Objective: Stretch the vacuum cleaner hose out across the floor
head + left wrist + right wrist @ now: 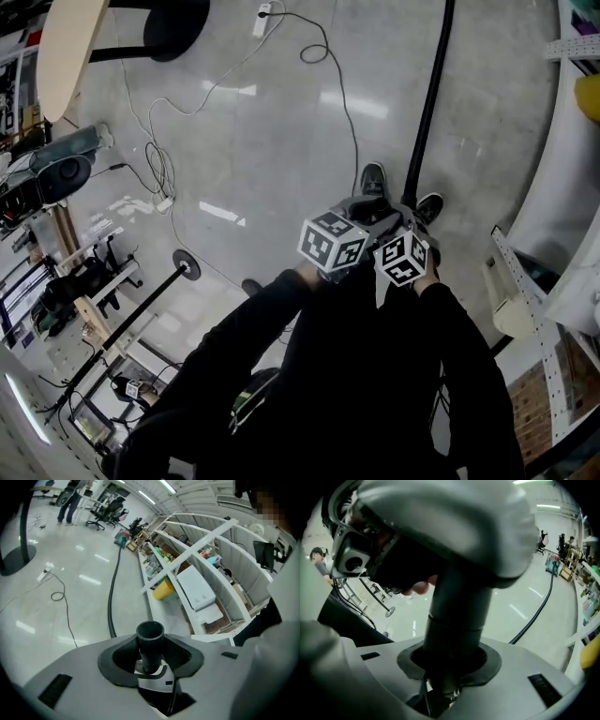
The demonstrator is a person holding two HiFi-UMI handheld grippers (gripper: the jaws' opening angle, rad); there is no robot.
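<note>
The black vacuum hose [427,103] runs down the pale floor from the top edge to my feet, and it also trails over the floor in the left gripper view [111,597] and the right gripper view [539,609]. Both grippers are close together above my shoes. My left gripper [367,214] [151,656] is shut on the hose's rigid black end tube [150,639], whose open mouth faces the camera. My right gripper [398,223] [450,663] is shut on the thicker dark tube [454,620], which rises to the left gripper's grey body above.
White cables [159,169], a power strip [262,19] and a thin black cable loop [314,52] lie on the floor. White shelving [553,187] [206,569] lines the right side. A stand with a round base [186,265] and cluttered racks are at the left.
</note>
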